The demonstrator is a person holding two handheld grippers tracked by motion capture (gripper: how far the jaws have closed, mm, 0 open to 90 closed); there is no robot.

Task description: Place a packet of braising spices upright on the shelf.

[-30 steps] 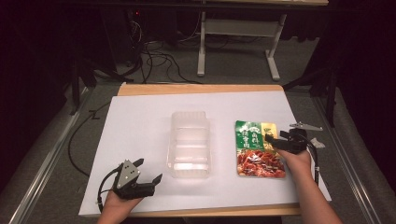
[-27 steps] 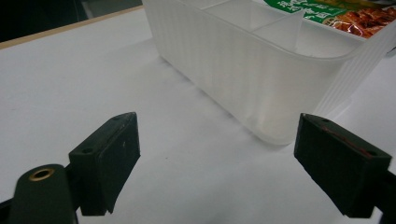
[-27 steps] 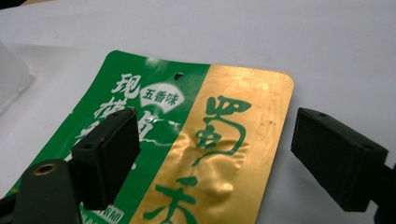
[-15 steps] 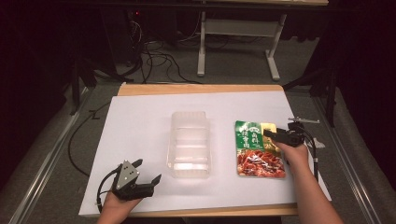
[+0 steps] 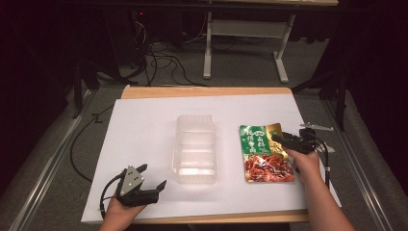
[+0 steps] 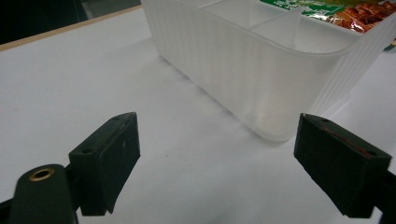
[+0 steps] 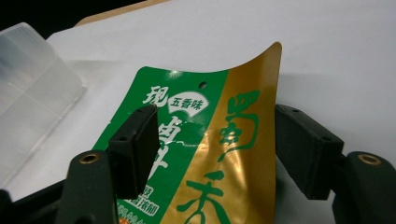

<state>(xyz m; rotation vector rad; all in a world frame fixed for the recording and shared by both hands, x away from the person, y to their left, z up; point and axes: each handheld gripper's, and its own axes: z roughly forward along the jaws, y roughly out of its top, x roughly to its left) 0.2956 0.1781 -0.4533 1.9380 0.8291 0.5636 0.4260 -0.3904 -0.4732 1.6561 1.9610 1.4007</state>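
A green, gold and red snack packet (image 5: 262, 154) lies flat on the white sheet, right of a clear plastic container (image 5: 195, 118). My right gripper (image 5: 283, 139) reaches over the packet's upper right corner. In the right gripper view the curled gold and green top of the packet (image 7: 243, 154) stands between the jaws of the right gripper (image 7: 215, 126), which have just been closing; a gap still shows at the pads. My left gripper (image 5: 153, 175) rests open near the front left, aimed at the container's near corner (image 6: 261, 88) with nothing between the jaws of the left gripper (image 6: 215, 135).
A white sheet (image 5: 144, 130) covers the wooden table, whose edge shows at the back (image 5: 202, 91). Cables (image 5: 159, 53) and a desk frame (image 5: 240, 29) sit on the floor beyond the table. A small metal piece (image 5: 317, 127) lies by the right edge.
My right gripper has edged left onto the packet's upper right corner and its jaws have narrowed around it. The left gripper has kept still.
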